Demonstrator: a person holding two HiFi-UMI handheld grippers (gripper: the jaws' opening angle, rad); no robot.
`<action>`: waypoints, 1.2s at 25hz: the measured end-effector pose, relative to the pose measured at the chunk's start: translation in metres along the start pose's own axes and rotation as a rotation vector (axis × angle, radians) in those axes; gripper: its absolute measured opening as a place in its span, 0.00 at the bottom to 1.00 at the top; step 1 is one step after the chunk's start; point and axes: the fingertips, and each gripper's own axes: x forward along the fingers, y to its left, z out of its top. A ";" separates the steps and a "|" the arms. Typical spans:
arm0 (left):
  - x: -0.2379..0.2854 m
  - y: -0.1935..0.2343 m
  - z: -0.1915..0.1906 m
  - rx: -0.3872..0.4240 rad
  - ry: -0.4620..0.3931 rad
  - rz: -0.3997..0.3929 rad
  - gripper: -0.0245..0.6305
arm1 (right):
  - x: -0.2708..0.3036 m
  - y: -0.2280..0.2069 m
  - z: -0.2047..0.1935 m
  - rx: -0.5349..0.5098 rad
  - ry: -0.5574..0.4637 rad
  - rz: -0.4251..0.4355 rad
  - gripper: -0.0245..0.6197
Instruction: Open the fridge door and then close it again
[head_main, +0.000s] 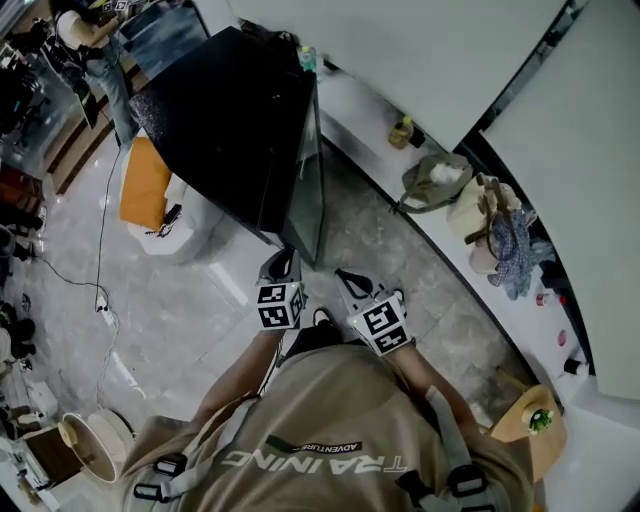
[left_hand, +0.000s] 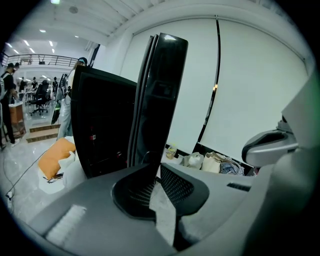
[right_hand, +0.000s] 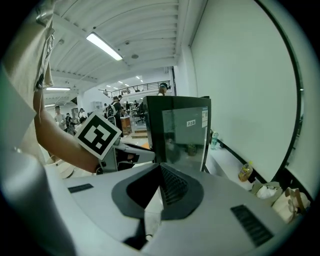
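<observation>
The black fridge is standing on the floor by the counter, its glass door hanging ajar. The left gripper is pointing at the door's edge with its jaws together. The right gripper, also closed and empty, is hovering just beside it.

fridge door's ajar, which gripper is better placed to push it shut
Probably the right gripper: it sits on the outer side of the fridge door, and its own view faces the glass front. The left gripper lines up with the door's edge, by the gap to the fridge body.
</observation>
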 end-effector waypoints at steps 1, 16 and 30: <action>0.001 -0.003 0.000 0.002 -0.002 -0.002 0.08 | 0.000 0.000 0.000 -0.003 0.002 0.006 0.03; 0.013 -0.064 -0.007 -0.035 0.034 0.049 0.06 | -0.024 -0.051 -0.011 -0.041 0.001 0.107 0.03; 0.048 -0.140 -0.003 -0.095 0.013 0.182 0.06 | -0.063 -0.146 -0.026 -0.037 -0.010 0.168 0.03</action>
